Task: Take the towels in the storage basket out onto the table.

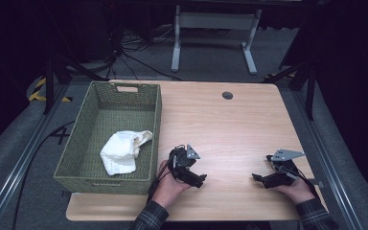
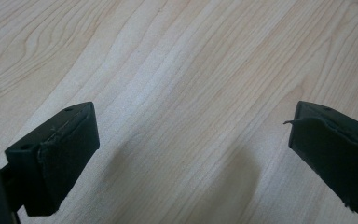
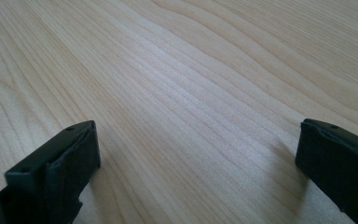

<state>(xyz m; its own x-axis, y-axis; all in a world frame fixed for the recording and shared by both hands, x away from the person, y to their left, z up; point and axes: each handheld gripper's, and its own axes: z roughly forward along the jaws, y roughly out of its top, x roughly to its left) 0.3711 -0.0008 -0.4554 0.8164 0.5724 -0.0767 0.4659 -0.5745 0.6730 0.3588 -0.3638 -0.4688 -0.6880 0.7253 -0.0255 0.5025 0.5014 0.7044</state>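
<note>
high view: white cloth (image 1: 123, 150) lies crumpled in the green basket (image 1: 157, 125) at the table's (image 1: 230, 129) left edge. left gripper (image 1: 196, 178) and right gripper (image 1: 258, 178) rest spread, empty. likely soft, light; pinch a raised fold.

I see a light wooden counter (image 1: 230, 124) with rounded corners. A green woven basket (image 1: 79, 139) stands directly on it, over its left edge. Right of the basket the wood runs bare; a small round grommet (image 1: 227, 95) sits well beyond the basket's far right corner.
</note>
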